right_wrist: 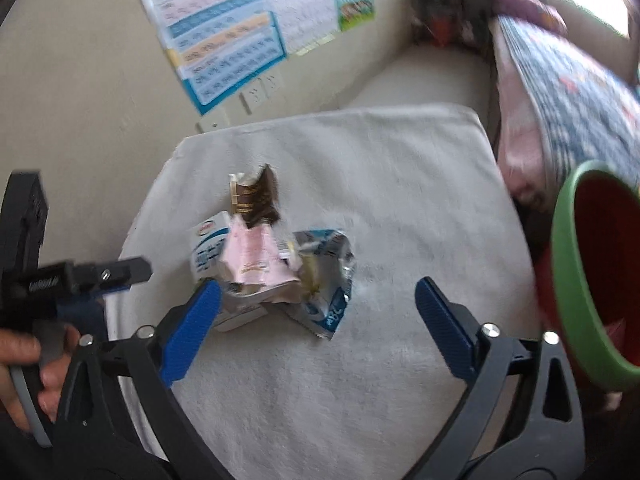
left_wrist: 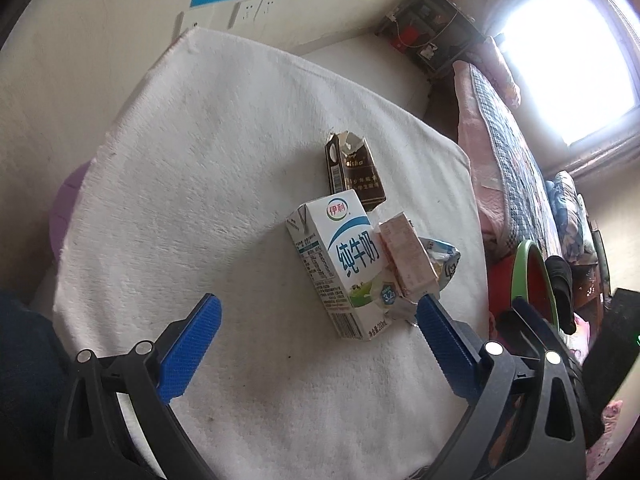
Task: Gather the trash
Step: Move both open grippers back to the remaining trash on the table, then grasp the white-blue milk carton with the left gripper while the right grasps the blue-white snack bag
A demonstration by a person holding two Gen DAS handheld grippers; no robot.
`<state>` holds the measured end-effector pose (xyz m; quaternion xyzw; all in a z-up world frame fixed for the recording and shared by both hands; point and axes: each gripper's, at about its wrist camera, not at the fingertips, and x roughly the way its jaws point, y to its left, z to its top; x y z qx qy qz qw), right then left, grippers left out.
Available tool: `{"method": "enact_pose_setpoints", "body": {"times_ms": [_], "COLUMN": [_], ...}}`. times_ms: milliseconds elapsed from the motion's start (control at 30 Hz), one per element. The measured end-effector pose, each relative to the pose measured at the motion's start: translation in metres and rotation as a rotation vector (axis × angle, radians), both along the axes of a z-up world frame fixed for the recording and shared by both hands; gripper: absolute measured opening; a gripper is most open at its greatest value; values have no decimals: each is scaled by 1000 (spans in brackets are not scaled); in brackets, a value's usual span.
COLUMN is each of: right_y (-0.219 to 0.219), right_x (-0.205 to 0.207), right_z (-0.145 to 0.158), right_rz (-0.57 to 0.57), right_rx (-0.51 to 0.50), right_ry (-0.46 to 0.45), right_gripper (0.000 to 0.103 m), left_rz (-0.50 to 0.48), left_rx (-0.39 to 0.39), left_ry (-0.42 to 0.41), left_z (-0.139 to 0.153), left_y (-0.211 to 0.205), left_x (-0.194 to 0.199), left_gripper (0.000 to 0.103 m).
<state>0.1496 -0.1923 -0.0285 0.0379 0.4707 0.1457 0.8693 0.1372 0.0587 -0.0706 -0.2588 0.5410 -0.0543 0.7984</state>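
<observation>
Trash sits in a little heap mid-counter point(left_wrist: 168, 168): white milk carton point(left_wrist: 340, 264), pink carton point(left_wrist: 408, 256), brown carton point(left_wrist: 356, 172) and a crumpled wrapper point(right_wrist: 324, 276). Both the left gripper point(left_wrist: 320, 316) and right gripper point(right_wrist: 318, 300) are spread wide, holding nothing. Probably best to straddle the milk carton squarely, then carry it to the green-rimmed bin point(right_wrist: 576, 264) off the right edge.

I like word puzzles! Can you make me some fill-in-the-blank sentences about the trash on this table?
1. The white milk carton has ____ writing on its front.
2. The trash lies on a ____ cloth.
3. The red bin has a ____ rim.
4. Both the left claw and the right claw are ____.

Missing words: blue; white; green; open
</observation>
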Motion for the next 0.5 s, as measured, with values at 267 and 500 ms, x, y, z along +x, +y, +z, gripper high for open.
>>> {"method": "enact_pose_setpoints", "body": {"times_ms": [267,500], "right_y": [4,8], "right_x": [26,42], "right_z": [-29,-39], "right_rz": [-8,3], "right_rx": [37,41], "right_ry": [79,108], "right_gripper": [81,73], "left_rz": [18,31], "left_rx": [-45,-79], "left_ry": [41,96], "left_z": [-19,-38], "left_y": [-10,-17], "left_x": [23,43], "left_gripper": [81,68]}}
